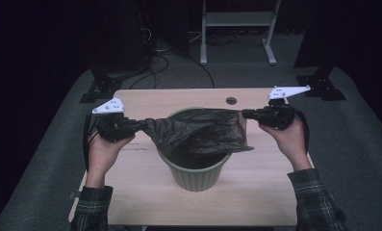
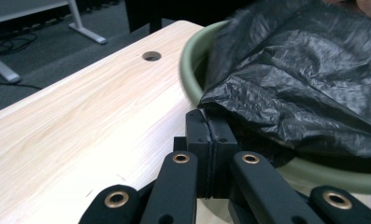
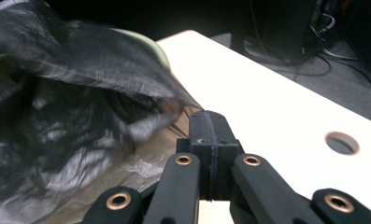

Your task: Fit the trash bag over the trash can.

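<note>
— Where is the black bag [image 1: 198, 129]?
— Draped over the green bin [image 1: 196, 175] mid-table [image 1: 145, 192], stretched between both grippers.
— And the left gripper [image 1: 141, 125]?
— Near the table's left edge, its jaws clamp the bag's corner.
— The right gripper [image 1: 245, 114]?
— Toward the far right corner, jaws together, pinching the bag's other edge.

The tabletop [image 1: 145, 98] is light wood with a round hole [image 1: 231, 101] near its far edge. It stands on a grey carpet floor [image 1: 362, 130], with dark brackets [image 1: 99, 89] on the floor at its two far corners. Behind it there is a white metal frame [image 1: 236, 21] and black cables [image 1: 162, 62] on the floor.
</note>
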